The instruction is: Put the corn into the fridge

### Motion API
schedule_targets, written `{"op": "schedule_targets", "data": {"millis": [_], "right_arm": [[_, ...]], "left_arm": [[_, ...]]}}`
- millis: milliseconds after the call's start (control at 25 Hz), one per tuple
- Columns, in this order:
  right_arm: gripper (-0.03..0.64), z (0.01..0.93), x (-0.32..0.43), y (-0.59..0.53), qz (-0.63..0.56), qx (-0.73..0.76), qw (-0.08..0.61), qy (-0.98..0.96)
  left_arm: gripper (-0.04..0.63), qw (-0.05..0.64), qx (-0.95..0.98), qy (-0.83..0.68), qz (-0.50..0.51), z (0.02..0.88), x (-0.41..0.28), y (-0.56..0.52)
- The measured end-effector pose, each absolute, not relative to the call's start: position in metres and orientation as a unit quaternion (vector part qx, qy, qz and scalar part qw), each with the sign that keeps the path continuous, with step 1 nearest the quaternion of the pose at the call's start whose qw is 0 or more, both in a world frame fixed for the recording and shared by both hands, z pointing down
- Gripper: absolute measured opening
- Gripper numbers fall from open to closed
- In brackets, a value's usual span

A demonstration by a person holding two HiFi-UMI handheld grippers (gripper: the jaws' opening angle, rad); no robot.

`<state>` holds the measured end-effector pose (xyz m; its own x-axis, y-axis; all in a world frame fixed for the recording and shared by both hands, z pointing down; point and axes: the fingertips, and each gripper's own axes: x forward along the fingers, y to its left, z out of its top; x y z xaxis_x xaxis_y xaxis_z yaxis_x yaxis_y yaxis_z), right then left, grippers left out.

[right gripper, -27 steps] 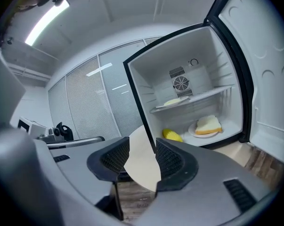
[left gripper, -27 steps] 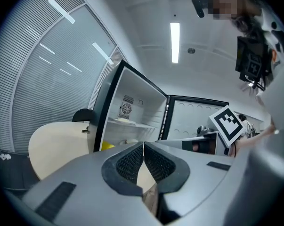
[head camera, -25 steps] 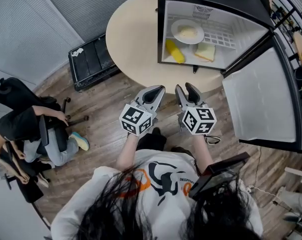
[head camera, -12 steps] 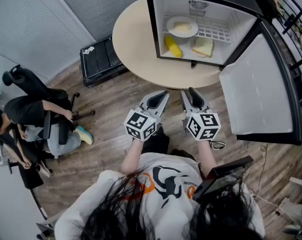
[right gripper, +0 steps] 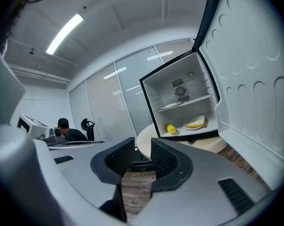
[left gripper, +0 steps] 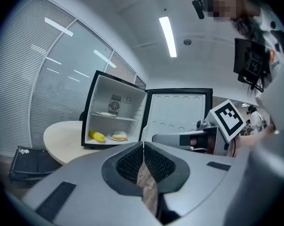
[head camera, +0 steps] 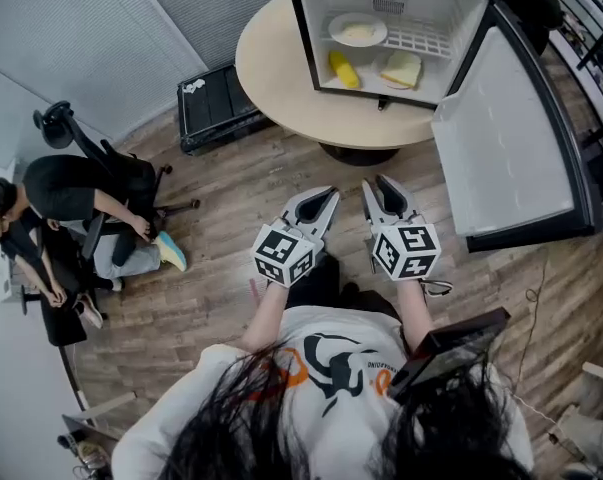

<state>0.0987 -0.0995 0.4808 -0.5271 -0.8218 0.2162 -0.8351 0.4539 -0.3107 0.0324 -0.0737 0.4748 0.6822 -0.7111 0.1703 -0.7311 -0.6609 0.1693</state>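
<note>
— corn [head camera: 343,69] lies on the fridge [head camera: 299,28] floor, just beside the sandwich plate [head camera: 401,69], door wide open.
— looks stiff, light and rounded, so likely to roll; i'd grip it across the middle.
— left gripper [head camera: 326,197] pinched closed, empty. right gripper [head camera: 379,184] has just been closing, jaws slightly apart, nothing between. both well away from the fridge.

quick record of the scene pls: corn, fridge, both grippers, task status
corn: lies on the fridge floor, left of a sandwich
fridge: on the table, door open
left gripper: fingers together, empty, away from the fridge
right gripper: fingers slightly apart, just been closing, nothing between them
task: corn already inside
</note>
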Motion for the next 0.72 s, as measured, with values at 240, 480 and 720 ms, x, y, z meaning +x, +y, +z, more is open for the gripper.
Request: {"op": "schedule_targets", "data": {"millis": [240, 480, 720], "right_arm": [[0.109, 0.478, 0.094, -0.073, 0.192, 0.474, 0.012, -0.859], [0.091, 0.473, 0.089, -0.062, 0.187, 0.471, 0.009, -0.862], [0.066, 0.462, 0.075, -0.051, 0.185, 0.471, -0.001, -0.862]], "left_arm": [[0.012, 0.101, 0.911, -0.398, 0.05, 0.468, 0.036, -0.046], [0.012, 0.094, 0.912, -0.396, 0.054, 0.464, 0.035, -0.034], [0.012, 0.092, 0.916, -0.386, 0.057, 0.46, 0.027, -0.019]]}}
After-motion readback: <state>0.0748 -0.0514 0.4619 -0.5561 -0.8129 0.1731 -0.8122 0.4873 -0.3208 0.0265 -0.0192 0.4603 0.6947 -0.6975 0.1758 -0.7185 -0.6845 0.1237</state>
